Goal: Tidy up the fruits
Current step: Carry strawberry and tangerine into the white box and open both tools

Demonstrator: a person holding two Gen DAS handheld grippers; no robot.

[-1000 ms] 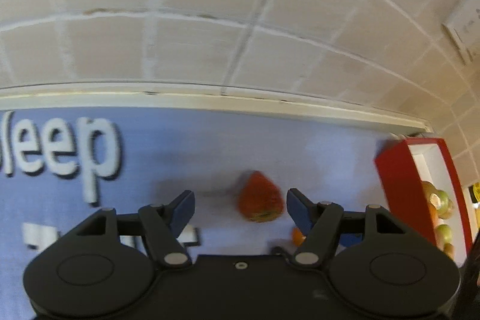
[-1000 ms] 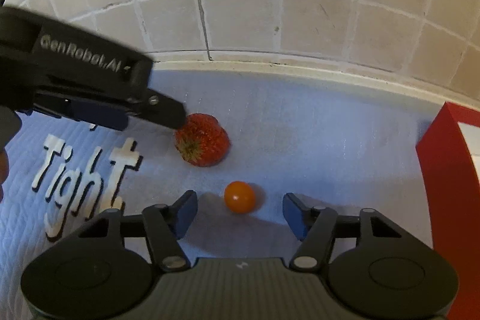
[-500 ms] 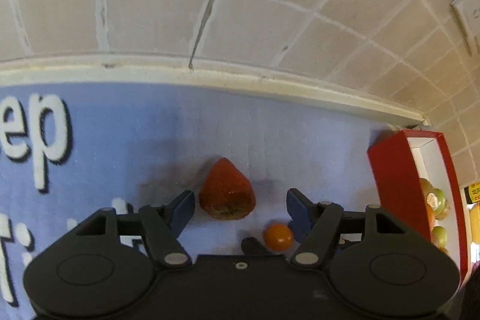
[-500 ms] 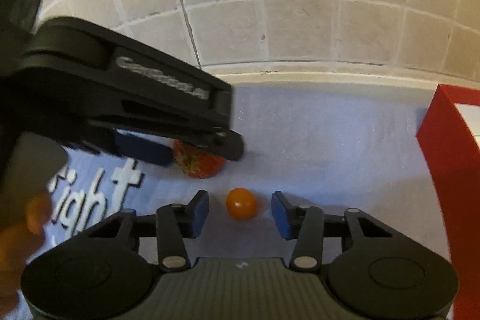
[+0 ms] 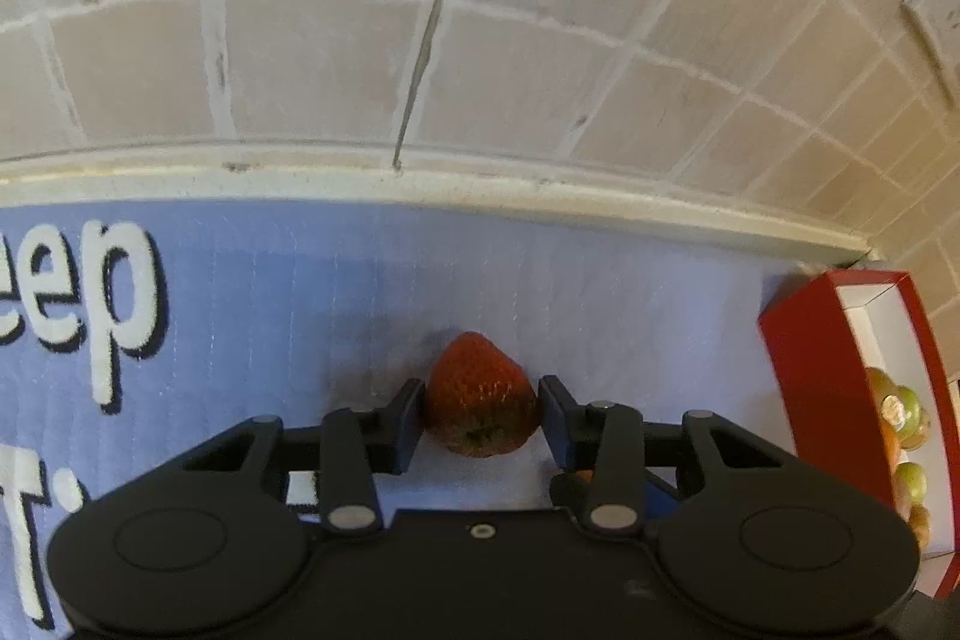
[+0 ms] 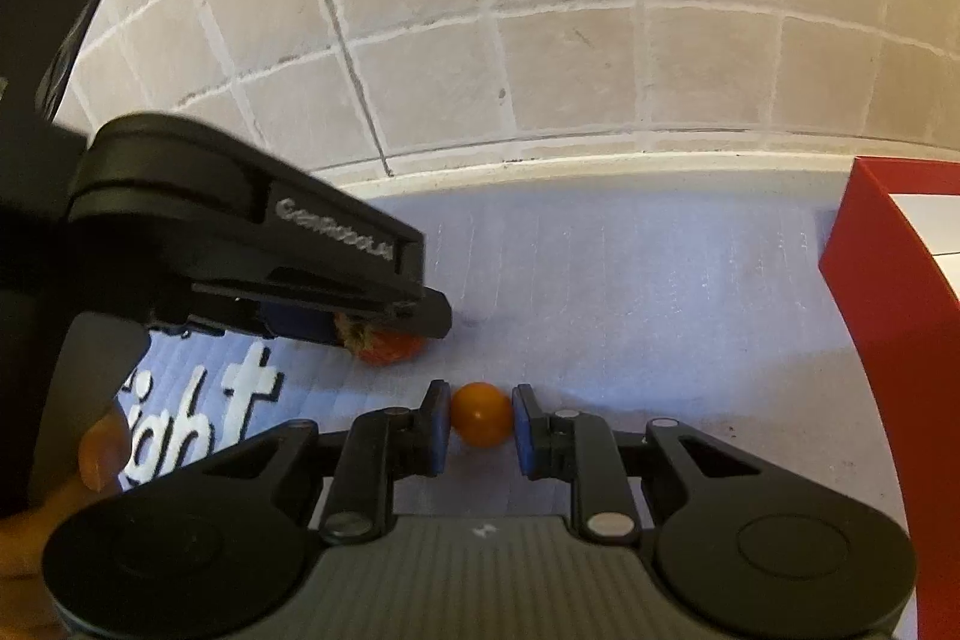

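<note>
A red strawberry (image 5: pixel 482 397) lies on the blue mat, and my left gripper (image 5: pixel 482 415) is shut on it, pads touching both sides. In the right wrist view the left gripper (image 6: pixel 390 322) covers most of the strawberry (image 6: pixel 390 349). A small orange tomato (image 6: pixel 481 414) sits on the mat just right of the strawberry; my right gripper (image 6: pixel 481 427) is shut on it, blue pads against both sides. A red box (image 5: pixel 822 400) with a white inside holds several green and orange fruits (image 5: pixel 900 418) at the right.
The blue mat (image 5: pixel 300 292) with white lettering covers the counter. A tiled wall (image 5: pixel 420 40) with a pale ledge runs close behind the fruits. The red box's wall (image 6: pixel 888 292) stands to the right of my right gripper.
Both grippers moved forward and closed: the left one around the strawberry, the right one around the orange tomato. The left gripper now overlaps the strawberry in the right wrist view.
</note>
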